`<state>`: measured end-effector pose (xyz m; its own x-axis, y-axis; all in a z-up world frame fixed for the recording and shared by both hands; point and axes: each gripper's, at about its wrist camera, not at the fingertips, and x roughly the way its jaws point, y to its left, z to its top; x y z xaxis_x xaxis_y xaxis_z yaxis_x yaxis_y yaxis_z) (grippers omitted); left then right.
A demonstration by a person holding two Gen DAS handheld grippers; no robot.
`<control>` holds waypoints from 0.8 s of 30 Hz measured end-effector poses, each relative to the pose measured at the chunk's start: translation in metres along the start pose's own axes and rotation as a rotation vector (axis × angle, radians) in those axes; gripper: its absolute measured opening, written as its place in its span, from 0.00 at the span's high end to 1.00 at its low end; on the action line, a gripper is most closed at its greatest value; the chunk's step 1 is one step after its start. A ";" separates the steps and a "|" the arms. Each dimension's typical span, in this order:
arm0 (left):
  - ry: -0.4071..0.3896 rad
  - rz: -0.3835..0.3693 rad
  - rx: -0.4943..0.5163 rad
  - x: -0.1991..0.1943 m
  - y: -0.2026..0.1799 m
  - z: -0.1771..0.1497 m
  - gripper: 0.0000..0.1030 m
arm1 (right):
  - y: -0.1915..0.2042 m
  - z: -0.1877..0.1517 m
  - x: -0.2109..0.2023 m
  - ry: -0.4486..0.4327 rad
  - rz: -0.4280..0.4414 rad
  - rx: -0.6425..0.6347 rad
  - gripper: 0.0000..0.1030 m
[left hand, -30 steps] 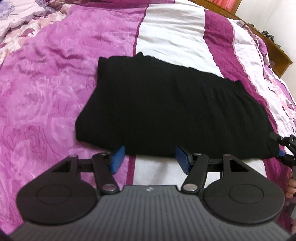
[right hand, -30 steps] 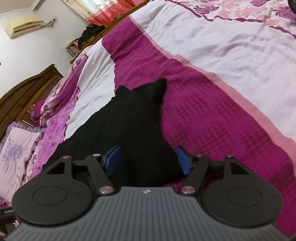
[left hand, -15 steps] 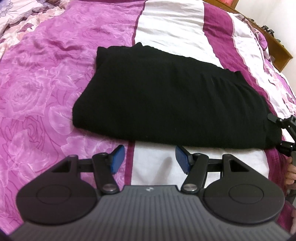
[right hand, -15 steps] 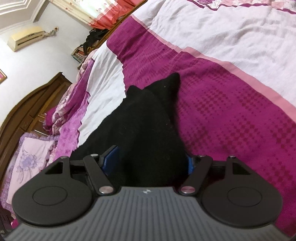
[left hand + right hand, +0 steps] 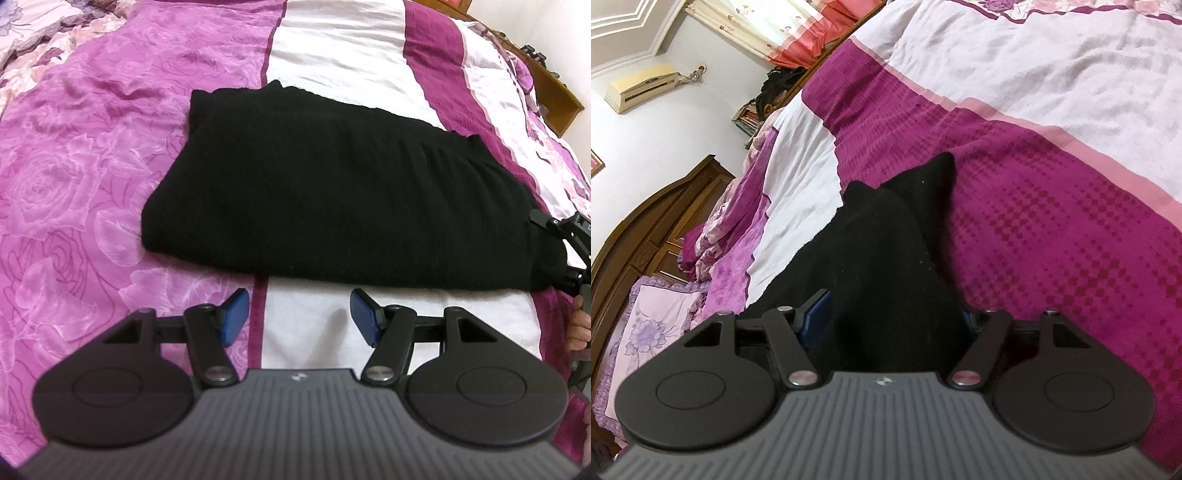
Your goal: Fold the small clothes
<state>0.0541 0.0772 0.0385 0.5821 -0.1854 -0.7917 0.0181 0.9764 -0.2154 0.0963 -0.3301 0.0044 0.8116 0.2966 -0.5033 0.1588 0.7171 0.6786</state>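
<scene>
A black knitted garment point(image 5: 332, 199) lies folded in a long band across the bed. My left gripper point(image 5: 299, 317) hovers open over the white stripe, a short way back from the garment's near edge, with nothing between its blue pads point(image 5: 232, 314). At the garment's right end my right gripper point(image 5: 550, 254) straddles the cloth. In the right wrist view the garment point(image 5: 886, 266) runs deep between that gripper's point(image 5: 892, 317) wide-apart fingers and hides most of the pads. The jaws stand spread, not pressed on the cloth.
The bedspread point(image 5: 74, 177) has pink rose, white and magenta stripes. A wooden headboard point(image 5: 657, 218) and a pillow point(image 5: 653, 325) lie beyond the garment's far end. A wooden bed frame point(image 5: 561, 107) edges the far right. A hand point(image 5: 580, 325) holds the right gripper.
My left gripper has drawn back from the garment's near edge. The right gripper has pushed forward, so the garment's end now sits deeper between its fingers.
</scene>
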 end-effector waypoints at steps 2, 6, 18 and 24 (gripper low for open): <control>-0.001 0.007 0.016 0.000 -0.001 -0.001 0.40 | 0.001 0.000 0.002 0.004 -0.008 -0.002 0.37; -0.001 0.019 0.045 0.000 -0.005 -0.002 0.40 | 0.003 0.001 0.010 0.008 -0.004 -0.007 0.38; 0.000 0.019 0.060 -0.008 -0.003 -0.002 0.40 | 0.006 0.001 0.010 -0.015 0.025 0.004 0.79; -0.009 0.022 0.069 -0.013 0.002 0.001 0.40 | 0.022 0.006 0.004 -0.035 0.074 0.010 0.80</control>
<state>0.0474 0.0814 0.0491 0.5906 -0.1634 -0.7903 0.0612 0.9855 -0.1580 0.1069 -0.3168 0.0206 0.8406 0.3258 -0.4328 0.1034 0.6877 0.7186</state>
